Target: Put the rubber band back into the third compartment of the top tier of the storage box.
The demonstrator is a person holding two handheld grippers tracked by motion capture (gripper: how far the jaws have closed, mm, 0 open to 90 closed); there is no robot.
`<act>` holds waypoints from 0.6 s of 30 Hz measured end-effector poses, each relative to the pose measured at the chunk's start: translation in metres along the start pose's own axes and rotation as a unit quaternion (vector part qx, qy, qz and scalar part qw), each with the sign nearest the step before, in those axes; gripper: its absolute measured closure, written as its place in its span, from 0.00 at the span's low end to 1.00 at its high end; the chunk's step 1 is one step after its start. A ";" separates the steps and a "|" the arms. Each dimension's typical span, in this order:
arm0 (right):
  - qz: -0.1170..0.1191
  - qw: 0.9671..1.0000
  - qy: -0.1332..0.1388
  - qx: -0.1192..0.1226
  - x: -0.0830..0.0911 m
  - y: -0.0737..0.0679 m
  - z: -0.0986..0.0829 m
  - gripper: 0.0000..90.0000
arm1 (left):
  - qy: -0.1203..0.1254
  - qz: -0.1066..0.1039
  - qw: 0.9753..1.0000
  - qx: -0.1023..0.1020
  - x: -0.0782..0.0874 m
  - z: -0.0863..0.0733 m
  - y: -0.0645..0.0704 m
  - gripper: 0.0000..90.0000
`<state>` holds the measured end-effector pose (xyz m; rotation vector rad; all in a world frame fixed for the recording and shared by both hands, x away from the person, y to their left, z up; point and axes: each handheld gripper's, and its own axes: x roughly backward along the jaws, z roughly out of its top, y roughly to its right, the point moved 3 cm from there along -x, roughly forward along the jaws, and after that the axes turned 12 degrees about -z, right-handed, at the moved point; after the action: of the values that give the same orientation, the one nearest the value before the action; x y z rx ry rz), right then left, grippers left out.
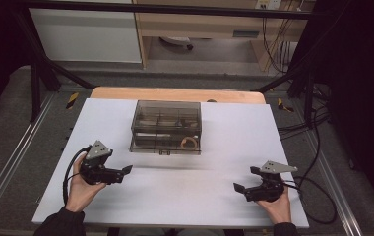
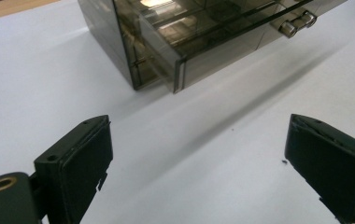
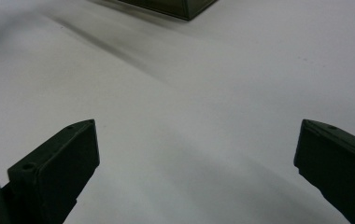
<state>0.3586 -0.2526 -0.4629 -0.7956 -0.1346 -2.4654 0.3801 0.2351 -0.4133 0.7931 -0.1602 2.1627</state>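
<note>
White table top (image 1: 175,196), wooden strip along its far edge. A smoked, see-through drawer box (image 1: 166,127) sits at about 12 o'clock from the table's centre, well back from the person. Inside it, dividers and an orange ring-shaped item (image 1: 190,143) at the box's front right — too small to identify. Left gripper (image 1: 122,173) held in the left hand (image 1: 80,189) at roughly 8 o'clock on the table, jaws pointing toward 3 o'clock, released and spread wide, nothing between them. In the left gripper view the two black jaws stand far apart over bare white surface; the box (image 2: 203,37) lies ahead at 12 o'clock, near but apart, one drawer (image 2: 222,44) standing slightly proud of the frame with a small metal knob (image 2: 298,24) at its front. Right gripper (image 1: 241,188) in the right hand (image 1: 277,209) at about 4 o'clock, jaws pointing toward 9 o'clock — likewise released, empty. Right gripper view: jaws wide over the table, a corner of the box (image 3: 175,7) at the top edge, well apart. Black cables (image 1: 318,196) trail off both grippers.
</note>
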 end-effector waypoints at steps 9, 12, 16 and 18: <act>-0.001 1.000 0.000 0.000 0.000 0.000 0.000 0.01 | 0.005 0.004 1.000 0.003 0.005 -0.021 -0.009 0.08; 0.000 1.000 -0.001 -0.001 0.000 0.000 0.000 0.01 | 0.005 0.002 1.000 0.004 0.005 -0.028 -0.011 0.08; 0.000 1.000 -0.001 -0.001 0.000 0.000 0.000 0.01 | 0.002 0.001 1.000 0.007 0.005 -0.038 -0.013 0.08; 0.000 1.000 -0.001 0.000 0.000 0.000 0.000 0.01 | 0.000 0.000 1.000 0.006 0.004 -0.041 -0.013 0.08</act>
<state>0.3585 -0.2526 -0.4632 -0.7987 -0.1359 -2.4634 0.3678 0.2617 -0.4455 0.7998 -0.1462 2.1649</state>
